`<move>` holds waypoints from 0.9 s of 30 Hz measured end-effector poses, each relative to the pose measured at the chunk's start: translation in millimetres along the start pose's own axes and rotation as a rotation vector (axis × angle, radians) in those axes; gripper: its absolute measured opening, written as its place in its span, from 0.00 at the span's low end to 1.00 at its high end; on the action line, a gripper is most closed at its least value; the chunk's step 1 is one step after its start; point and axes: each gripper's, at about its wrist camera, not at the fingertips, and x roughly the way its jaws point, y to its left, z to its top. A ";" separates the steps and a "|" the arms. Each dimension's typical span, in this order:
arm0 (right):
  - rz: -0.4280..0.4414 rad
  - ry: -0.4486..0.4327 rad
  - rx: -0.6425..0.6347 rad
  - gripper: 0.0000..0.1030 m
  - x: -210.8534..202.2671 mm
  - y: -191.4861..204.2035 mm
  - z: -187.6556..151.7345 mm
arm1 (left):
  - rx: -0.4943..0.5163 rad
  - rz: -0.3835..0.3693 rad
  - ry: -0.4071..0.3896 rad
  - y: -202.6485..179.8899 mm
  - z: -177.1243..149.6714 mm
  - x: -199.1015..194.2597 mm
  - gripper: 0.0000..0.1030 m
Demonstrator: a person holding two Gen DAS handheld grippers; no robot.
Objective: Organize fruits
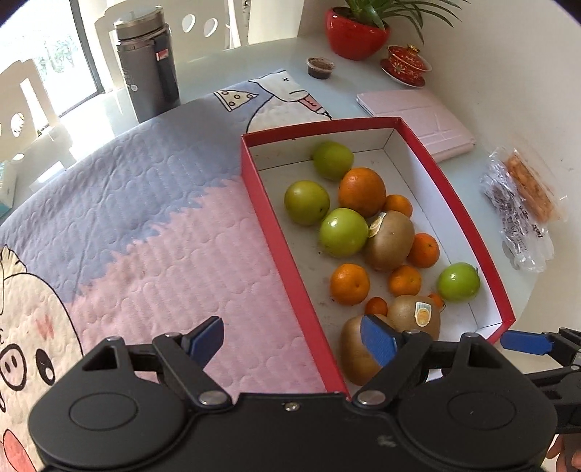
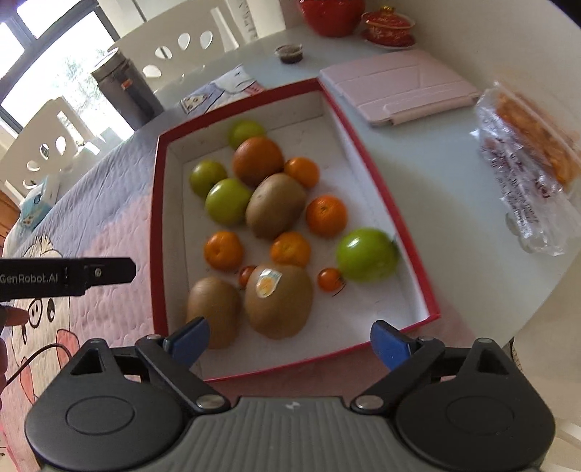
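A red box (image 1: 270,225) (image 2: 157,218) with a white inside holds mixed fruit: green apples (image 1: 343,232) (image 2: 366,254), oranges and small mandarins (image 1: 362,191) (image 2: 326,215), tiny orange tomatoes (image 2: 329,279) and three kiwis (image 1: 390,239) (image 2: 279,300). My left gripper (image 1: 294,343) is open and empty above the box's near left wall, one finger over the mat, one over a kiwi (image 1: 354,352). My right gripper (image 2: 290,343) is open and empty above the box's near edge, before two kiwis. The right gripper's blue fingertip (image 1: 523,343) shows in the left wrist view.
The box lies on a pink and blue quilted mat (image 1: 145,225) on a round table. A pink tablet case (image 1: 425,123) (image 2: 395,87), a plastic snack bag (image 1: 523,203) (image 2: 533,170), a grey flask (image 1: 147,69), a red plant pot (image 1: 356,34) and a red teacup (image 1: 406,63) stand around.
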 end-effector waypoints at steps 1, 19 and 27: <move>0.000 0.005 0.000 0.94 1.1 2.1 -0.1 | 0.004 0.003 -0.002 -0.3 -0.3 -0.3 0.95; -0.012 0.011 -0.019 0.94 3.9 10.1 2.8 | 0.012 0.043 -0.019 3.0 -0.8 -2.9 0.95; -0.017 0.011 -0.025 0.94 3.8 13.1 2.9 | 0.005 0.053 -0.023 5.3 0.2 -4.1 0.95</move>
